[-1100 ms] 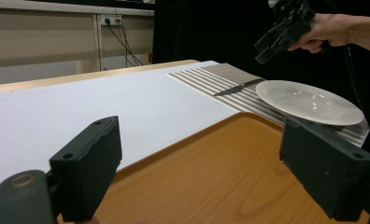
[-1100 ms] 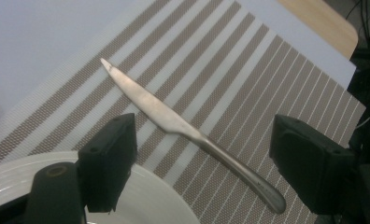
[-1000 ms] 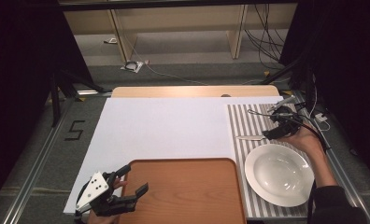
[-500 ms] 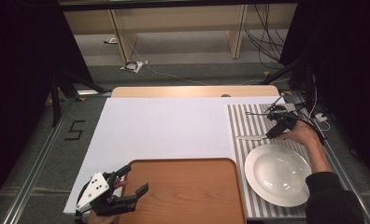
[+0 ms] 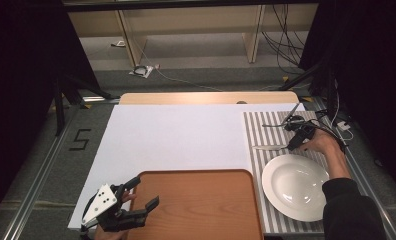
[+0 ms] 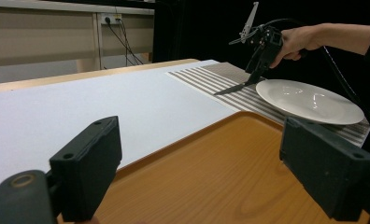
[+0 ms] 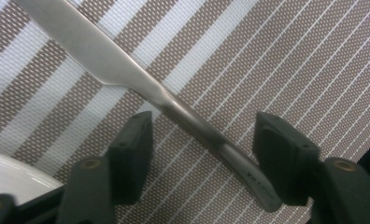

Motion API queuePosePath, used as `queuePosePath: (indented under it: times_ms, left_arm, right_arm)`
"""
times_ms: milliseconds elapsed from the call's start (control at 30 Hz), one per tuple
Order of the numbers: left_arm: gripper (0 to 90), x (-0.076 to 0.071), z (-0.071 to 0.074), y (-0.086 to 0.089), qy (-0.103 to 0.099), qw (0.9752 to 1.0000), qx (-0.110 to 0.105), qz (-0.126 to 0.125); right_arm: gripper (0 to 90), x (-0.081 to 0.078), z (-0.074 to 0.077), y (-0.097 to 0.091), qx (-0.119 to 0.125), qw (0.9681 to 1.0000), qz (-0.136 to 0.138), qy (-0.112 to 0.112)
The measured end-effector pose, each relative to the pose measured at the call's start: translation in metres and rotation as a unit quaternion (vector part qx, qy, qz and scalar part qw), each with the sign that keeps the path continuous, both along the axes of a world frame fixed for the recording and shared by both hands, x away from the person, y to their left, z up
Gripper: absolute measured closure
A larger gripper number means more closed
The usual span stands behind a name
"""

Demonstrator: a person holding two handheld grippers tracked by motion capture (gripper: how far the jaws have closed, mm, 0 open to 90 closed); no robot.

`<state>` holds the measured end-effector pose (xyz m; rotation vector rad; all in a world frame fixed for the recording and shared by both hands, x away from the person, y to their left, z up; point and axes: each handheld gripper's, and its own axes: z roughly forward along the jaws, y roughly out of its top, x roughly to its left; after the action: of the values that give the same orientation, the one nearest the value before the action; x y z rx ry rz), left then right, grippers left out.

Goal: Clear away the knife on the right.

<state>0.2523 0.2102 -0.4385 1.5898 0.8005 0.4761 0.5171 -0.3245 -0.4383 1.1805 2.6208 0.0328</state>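
Observation:
A steel table knife (image 7: 103, 65) lies on the striped placemat (image 5: 266, 130), just behind the white plate (image 5: 296, 186). My right gripper (image 7: 206, 156) is open and held low over the mat, one jaw on each side of the knife handle without pinching it. In the high view, that right gripper (image 5: 292, 144) is at the knife's (image 5: 268, 148) right end. My left gripper (image 5: 145, 192) is open over the left edge of the wooden tray (image 5: 206, 175), holding nothing. The left gripper view looks between its own jaws (image 6: 206, 172) across the tray (image 6: 188, 135) to the plate (image 6: 309, 100).
A second piece of cutlery (image 5: 276, 125) lies on the mat behind the knife. A white sheet (image 5: 176, 135) covers the table's middle. Cables trail off the back right corner. The table's right edge is close beside the plate.
My right gripper has shifted slightly, settling lower around the knife handle. The left gripper and the tray have stayed put.

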Motion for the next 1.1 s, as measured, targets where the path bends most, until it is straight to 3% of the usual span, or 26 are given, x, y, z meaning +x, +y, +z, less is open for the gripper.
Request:
queuePosePath:
  times_ms: [233, 667, 1100]
  left_arm:
    - [13.0, 0.000, 0.000, 0.000, 0.002, 1.0000, -0.001, 0.000]
    - [13.0, 0.001, -0.001, 0.000, 0.002, 1.0000, 0.000, -0.001]
    - [13.0, 0.000, 0.000, 0.000, 0.001, 1.0000, -0.001, -0.001]
  right_arm:
    - [43.5, 0.007, -0.005, -0.003, 0.000, 0.9997, -0.012, 0.022]
    - [49.3, 0.014, -0.011, -0.003, -0.011, 0.9986, -0.003, 0.052]
    - [46.9, 0.016, -0.012, -0.004, -0.011, 0.9986, 0.002, 0.051]
